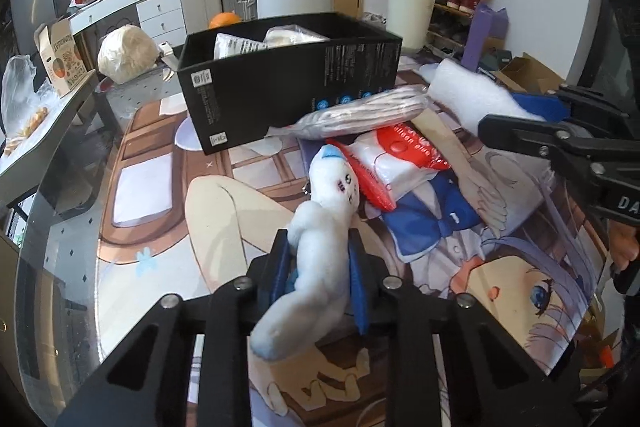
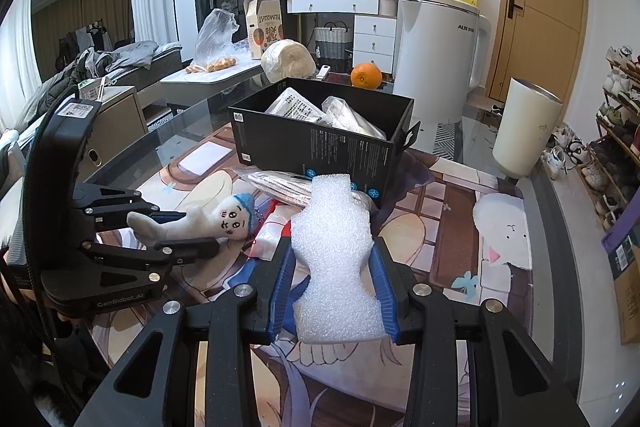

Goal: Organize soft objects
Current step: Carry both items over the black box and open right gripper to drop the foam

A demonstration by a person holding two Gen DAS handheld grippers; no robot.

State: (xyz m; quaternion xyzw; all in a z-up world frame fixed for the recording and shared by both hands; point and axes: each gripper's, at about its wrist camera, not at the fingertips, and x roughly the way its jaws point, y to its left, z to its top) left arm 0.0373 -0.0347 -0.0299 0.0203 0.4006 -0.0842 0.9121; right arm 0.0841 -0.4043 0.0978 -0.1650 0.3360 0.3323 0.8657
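Pinching a light, squashy plush doll [image 1: 320, 251] at its waist, the left tool [image 1: 320, 267] hovers; the right tool [image 2: 332, 279] squeezes springy foam [image 2: 334, 251] mid-body.

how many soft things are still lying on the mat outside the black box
2: a grey striped plastic-wrapped roll leaning at the black cardboard box, and a red-and-white tissue pack beneath it. More may be hidden under them.

The box [image 2: 320, 135] stands on the mat [image 2: 460, 227], packets inside; a wrapped roll [image 1: 360, 113] lies before it, seemingly atop the tissue pack [image 1: 392, 163].
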